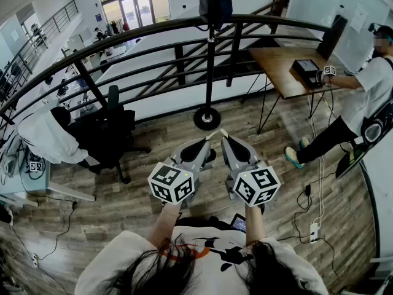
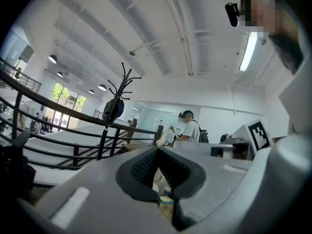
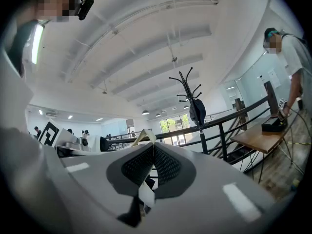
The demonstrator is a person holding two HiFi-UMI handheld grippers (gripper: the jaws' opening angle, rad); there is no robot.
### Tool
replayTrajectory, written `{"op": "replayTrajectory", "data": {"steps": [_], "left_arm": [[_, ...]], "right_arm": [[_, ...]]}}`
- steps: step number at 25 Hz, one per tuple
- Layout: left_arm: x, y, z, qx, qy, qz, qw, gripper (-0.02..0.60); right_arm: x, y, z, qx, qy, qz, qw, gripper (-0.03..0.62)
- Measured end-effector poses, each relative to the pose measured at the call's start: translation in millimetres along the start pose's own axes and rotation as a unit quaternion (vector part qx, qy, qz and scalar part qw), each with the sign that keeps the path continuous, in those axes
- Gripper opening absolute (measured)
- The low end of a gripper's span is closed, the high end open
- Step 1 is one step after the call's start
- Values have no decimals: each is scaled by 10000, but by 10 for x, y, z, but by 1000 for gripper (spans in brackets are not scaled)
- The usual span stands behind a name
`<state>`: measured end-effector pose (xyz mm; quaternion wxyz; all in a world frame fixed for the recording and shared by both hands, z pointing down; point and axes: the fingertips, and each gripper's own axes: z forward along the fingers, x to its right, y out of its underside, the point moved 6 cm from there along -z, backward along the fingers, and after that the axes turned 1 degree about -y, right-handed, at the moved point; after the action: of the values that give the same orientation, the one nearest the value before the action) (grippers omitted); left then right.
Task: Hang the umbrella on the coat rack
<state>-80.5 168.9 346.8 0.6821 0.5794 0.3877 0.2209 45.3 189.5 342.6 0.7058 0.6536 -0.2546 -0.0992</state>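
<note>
The black coat rack stands by the railing on a round base. A dark folded umbrella hangs from its top hooks; it also shows in the left gripper view and the right gripper view. My left gripper and right gripper are side by side close to my body, a short way in front of the rack's base. Both are shut with nothing between the jaws, and their tips point up toward the rack.
A curved black railing runs behind the rack. A black office chair stands at the left. At the right a person leans over a wooden table with a black box. Cables and a power strip lie on the floor.
</note>
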Motion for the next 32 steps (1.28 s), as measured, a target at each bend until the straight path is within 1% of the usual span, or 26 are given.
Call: {"op": "replayTrajectory", "data": {"steps": [9, 12, 16, 23, 32], "left_arm": [[23, 58, 38, -91, 23, -2, 10000, 0], [32, 49, 43, -75, 30, -11, 10000, 0], [10, 47, 63, -48, -32, -3, 10000, 0], [-28, 57, 218, -36, -178, 29, 9998, 0], [-35, -69, 562, 74, -323, 330, 9989, 0]], "right_arm": [[22, 27, 52, -108, -81, -82, 9999, 23], [36, 19, 73, -73, -130, -71, 9999, 23], [61, 15, 108, -16, -254, -79, 9996, 23], [217, -3, 150, -33, -353, -137, 9993, 23], [543, -145, 192, -32, -561, -310, 9979, 23]]}}
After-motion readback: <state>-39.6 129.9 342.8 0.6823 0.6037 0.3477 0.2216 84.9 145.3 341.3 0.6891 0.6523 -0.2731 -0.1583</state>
